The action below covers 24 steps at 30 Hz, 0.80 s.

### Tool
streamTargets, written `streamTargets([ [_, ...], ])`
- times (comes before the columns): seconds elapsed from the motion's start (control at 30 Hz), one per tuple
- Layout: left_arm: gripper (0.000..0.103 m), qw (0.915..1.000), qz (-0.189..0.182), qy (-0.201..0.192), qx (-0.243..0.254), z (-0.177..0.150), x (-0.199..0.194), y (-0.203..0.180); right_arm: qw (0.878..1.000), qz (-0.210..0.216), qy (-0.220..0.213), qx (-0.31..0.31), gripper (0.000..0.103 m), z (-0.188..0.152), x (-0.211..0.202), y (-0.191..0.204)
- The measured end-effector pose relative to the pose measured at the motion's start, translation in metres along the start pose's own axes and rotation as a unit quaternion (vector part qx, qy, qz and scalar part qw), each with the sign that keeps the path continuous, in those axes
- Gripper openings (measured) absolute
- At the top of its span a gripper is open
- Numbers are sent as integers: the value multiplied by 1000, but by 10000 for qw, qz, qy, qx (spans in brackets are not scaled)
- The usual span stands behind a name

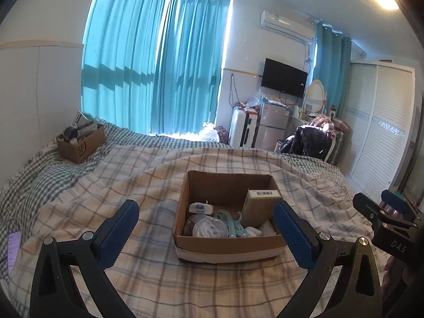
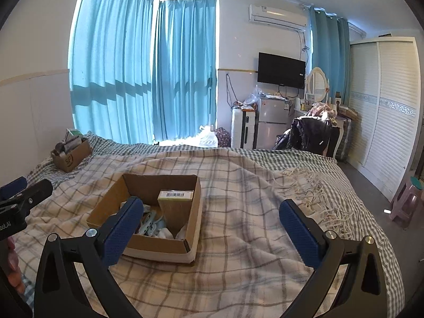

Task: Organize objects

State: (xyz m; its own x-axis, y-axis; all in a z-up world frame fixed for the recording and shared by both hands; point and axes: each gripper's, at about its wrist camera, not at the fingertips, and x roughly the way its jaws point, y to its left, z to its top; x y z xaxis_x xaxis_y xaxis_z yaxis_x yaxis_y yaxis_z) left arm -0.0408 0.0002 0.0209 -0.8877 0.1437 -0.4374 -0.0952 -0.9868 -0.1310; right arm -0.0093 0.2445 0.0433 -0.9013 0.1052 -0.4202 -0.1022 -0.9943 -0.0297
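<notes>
An open cardboard box (image 1: 228, 241) sits on the plaid blanket (image 1: 148, 175) near the middle of the bed. Its outer walls are brown with a pale band along the bottom edge; the top flaps are absent or folded away, leaving the interior exposed. In the left wrist view the box is roughly square, with one wall facing the camera squarely; in the right wrist view it appears rotated, a corner nearest the lens.

Contents: a tan carton (image 1: 261, 206) stands on end against the right wall, long axis tilted slightly off vertical, its barcoded end face (image 2: 176, 194) pointing up. A white-and-blue packet (image 1: 201, 208) lies at the left rear. A pale round bundle (image 1: 209, 226) lies at the left front. Light-blue plastic clips (image 1: 235, 224) lie between the bundle and the carton.

The left gripper (image 1: 206, 228) is spread wide and holds nothing; the box shows between its blue pads (image 1: 118, 234). The right gripper (image 2: 210, 229) is likewise spread wide and holds nothing, above the blanket just right of the box.

A second, smaller box (image 1: 80, 145), filled with items, sits far back left on the bed.
</notes>
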Motion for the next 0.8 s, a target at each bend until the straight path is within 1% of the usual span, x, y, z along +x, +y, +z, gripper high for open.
streamTargets([
  [0.2, 103, 9997, -25, 82, 212, -11, 6, -10, 9999, 44, 108, 20, 103, -8, 12, 1],
  [0.27, 103, 9997, -20, 99, 212, -12, 7, -12, 9999, 56, 139, 26, 103, -10, 14, 1],
  [0.37, 103, 9995, -133, 208, 191, -14, 9, -15, 9999, 37, 142, 22, 103, -9, 13, 1],
  [0.53, 103, 9993, -167, 223, 255, -15, 6, -20, 9999, 81, 100, 29, 103, -6, 9, 2],
  [0.8, 103, 9994, -170, 214, 200, -15, 4, -18, 9999, 94, 73, -5, 103, -5, 5, 5],
])
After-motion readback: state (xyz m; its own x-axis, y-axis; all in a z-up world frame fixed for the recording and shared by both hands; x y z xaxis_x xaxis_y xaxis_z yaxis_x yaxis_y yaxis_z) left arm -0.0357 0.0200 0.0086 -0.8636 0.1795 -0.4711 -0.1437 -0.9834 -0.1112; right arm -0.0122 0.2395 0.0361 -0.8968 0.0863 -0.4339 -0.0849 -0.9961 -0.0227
